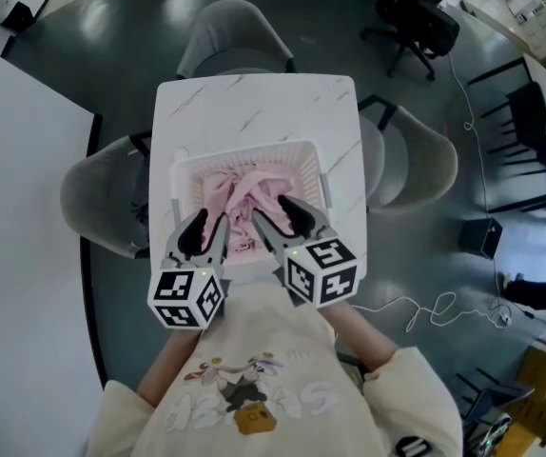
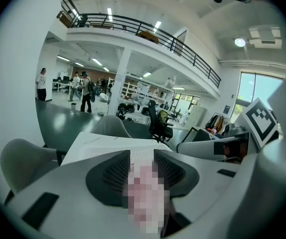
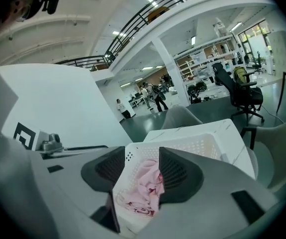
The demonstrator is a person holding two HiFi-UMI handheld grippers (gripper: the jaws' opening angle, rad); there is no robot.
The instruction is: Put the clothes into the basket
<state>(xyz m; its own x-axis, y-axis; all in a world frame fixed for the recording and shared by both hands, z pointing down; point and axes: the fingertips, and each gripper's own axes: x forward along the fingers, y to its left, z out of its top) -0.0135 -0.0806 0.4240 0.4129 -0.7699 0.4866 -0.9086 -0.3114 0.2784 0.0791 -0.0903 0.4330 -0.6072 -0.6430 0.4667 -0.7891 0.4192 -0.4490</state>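
Note:
A white perforated basket (image 1: 254,149) stands on the marble table (image 1: 254,98) with pink clothes (image 1: 244,198) bunched inside it. Both grippers hang over the basket's near side, fingers pointing away from me. My left gripper (image 1: 211,221) is at the near left corner. In the left gripper view something pink fills the narrow gap of the left gripper (image 2: 142,156), but a blurred patch hides any contact. The right gripper (image 1: 275,213) is over the near right part. In its own view the right gripper (image 3: 137,156) has its jaws apart, and the pink cloth (image 3: 144,185) and the basket's wall (image 3: 203,146) show through the gap.
Grey chairs stand at the far side (image 1: 235,27), the left (image 1: 102,198) and the right (image 1: 416,160) of the small table. A black office chair (image 1: 411,12) is further off. A white cable (image 1: 425,310) lies on the floor to my right.

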